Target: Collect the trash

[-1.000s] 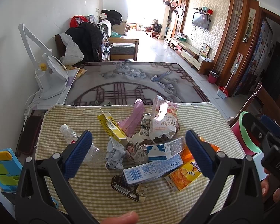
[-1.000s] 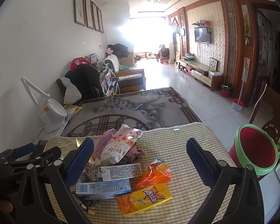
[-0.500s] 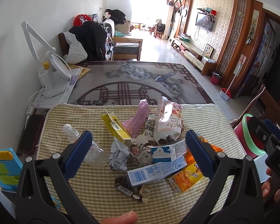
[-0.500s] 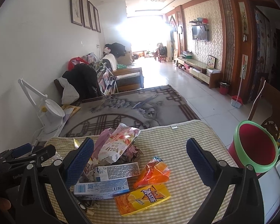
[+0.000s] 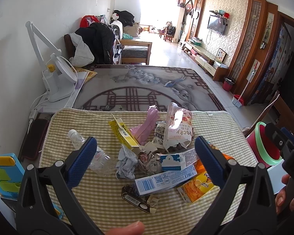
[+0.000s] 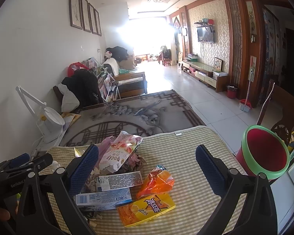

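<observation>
A heap of trash lies on the checked cloth (image 5: 100, 199): a Pocky bag (image 5: 178, 129), a yellow carton (image 5: 123, 135), crumpled paper (image 5: 126, 162), a clear plastic bottle (image 5: 96, 154), a blue-white box (image 5: 164, 180) and an orange juice carton (image 6: 147, 208). My left gripper (image 5: 147, 162) is open and empty, hovering above the heap. My right gripper (image 6: 147, 168) is open and empty over the orange wrapper (image 6: 158, 182). A red bin with a green rim (image 6: 264, 152) stands at the table's right edge.
A white desk lamp (image 5: 54, 82) stands on the floor at the far left. A dark phone (image 5: 34, 137) lies left of the cloth, and a blue toy (image 5: 4, 174) sits at the near left. A patterned rug (image 5: 143, 90) lies beyond the table.
Both grippers have tilted and shifted slightly, so the heap sits a little lower in view. Both stay open and nothing on the cloth has moved.
</observation>
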`<state>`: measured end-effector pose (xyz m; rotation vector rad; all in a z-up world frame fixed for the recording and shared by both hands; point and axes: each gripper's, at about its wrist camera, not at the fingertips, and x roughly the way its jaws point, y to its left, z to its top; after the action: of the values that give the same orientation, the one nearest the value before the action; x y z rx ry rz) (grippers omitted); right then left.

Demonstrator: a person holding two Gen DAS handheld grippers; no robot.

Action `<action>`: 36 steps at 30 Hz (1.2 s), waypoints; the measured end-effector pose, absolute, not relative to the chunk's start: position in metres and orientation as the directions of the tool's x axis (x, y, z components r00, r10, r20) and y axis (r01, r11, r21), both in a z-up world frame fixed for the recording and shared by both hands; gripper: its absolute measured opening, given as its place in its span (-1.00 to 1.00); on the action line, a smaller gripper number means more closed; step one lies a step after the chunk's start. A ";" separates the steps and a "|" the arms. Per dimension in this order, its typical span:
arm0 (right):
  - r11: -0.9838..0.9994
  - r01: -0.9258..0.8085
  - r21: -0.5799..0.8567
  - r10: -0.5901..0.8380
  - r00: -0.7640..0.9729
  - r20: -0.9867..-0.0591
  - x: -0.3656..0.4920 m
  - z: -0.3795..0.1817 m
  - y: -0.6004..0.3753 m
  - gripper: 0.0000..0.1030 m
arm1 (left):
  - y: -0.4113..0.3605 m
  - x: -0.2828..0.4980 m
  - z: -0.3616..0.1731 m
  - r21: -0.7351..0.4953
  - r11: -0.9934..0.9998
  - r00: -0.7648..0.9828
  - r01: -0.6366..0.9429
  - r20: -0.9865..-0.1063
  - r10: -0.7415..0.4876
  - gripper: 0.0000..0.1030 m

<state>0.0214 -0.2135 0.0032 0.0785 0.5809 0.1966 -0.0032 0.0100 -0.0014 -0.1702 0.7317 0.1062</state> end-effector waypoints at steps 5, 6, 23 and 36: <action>0.978 -0.160 0.130 0.206 0.817 -0.538 0.021 0.003 -0.214 0.86 | 0.012 -0.003 -0.002 -0.121 0.980 0.738 -0.158 -0.674 0.035 0.90; 0.979 -0.159 0.129 0.204 0.817 -0.539 0.021 0.003 -0.213 0.86 | 0.012 -0.003 -0.003 -0.121 0.980 0.737 -0.157 -0.675 0.035 0.90; 0.980 -0.150 0.130 0.197 0.813 -0.547 0.019 -0.001 -0.215 0.86 | 0.016 -0.004 -0.009 -0.140 0.975 0.728 -0.170 -0.685 0.029 0.90; 0.981 -0.143 0.130 0.192 0.810 -0.555 0.021 -0.004 -0.217 0.86 | 0.018 -0.003 -0.010 -0.143 0.975 0.724 -0.173 -0.689 0.027 0.90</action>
<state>0.0212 -0.2168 -0.0039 0.0838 0.6014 0.1793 -0.0029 0.0181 -0.0098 -0.2033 0.7541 0.1112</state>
